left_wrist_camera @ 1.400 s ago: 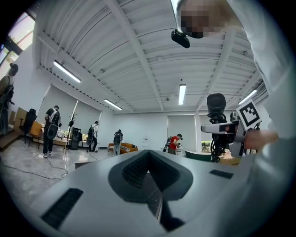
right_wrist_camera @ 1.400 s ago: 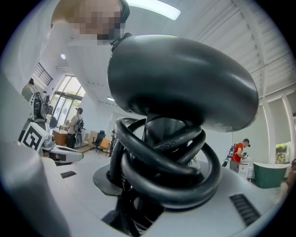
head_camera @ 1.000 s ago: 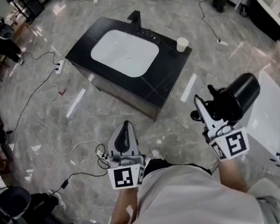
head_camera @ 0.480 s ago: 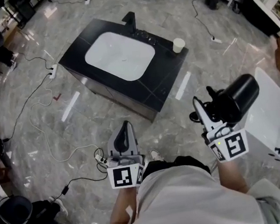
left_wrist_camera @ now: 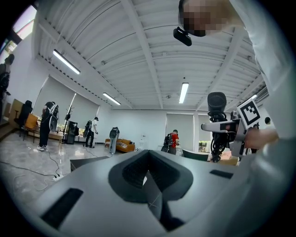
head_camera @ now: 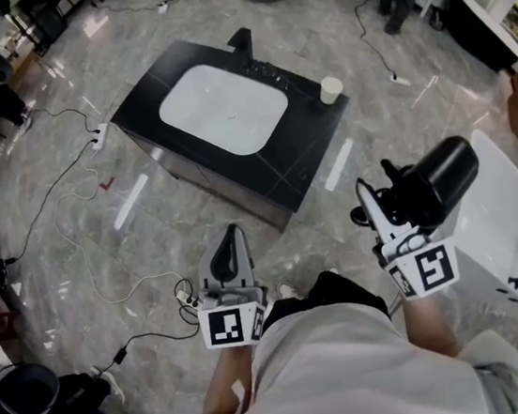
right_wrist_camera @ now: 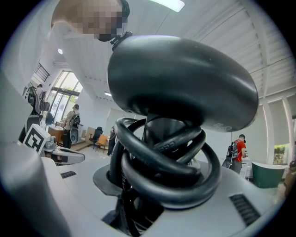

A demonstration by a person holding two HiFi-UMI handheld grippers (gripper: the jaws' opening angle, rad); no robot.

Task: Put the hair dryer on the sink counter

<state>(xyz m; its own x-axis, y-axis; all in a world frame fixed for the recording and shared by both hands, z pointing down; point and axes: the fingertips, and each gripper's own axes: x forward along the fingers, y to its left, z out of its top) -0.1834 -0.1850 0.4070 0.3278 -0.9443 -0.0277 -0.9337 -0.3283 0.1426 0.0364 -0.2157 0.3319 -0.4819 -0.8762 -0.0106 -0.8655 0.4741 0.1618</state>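
Cables (head_camera: 61, 201) trail across the grey marble floor at the far left, and 1 of them runs to a white power strip (head_camera: 98, 133). Low in the head view, just left of centre, the left gripper (head_camera: 234, 237) is held level in front of the person. Its 2 jaws meet in a closed point with nothing between them, and the left gripper view shows the same seam.

Ahead of it, well apart from both grippers, stands the sink counter (head_camera: 300, 144). It is a black block with a white basin (head_camera: 224, 109) set into its top and a black faucet (head_camera: 241, 41) at the far edge. 1 paper cup (head_camera: 330, 90) stands upright near the right corner of the countertop.

Further right, the right gripper (head_camera: 379, 206) is clamped on the handle of the black hair dryer (head_camera: 439, 176). The dryer is up in the air, nowhere near the counter, with its barrel angled up and to the right. In the right gripper view its cord (right_wrist_camera: 172, 172) is wound in thick loops round the handle, just above the jaws. A white table (head_camera: 511, 215) lies just beyond the dryer at the right edge.
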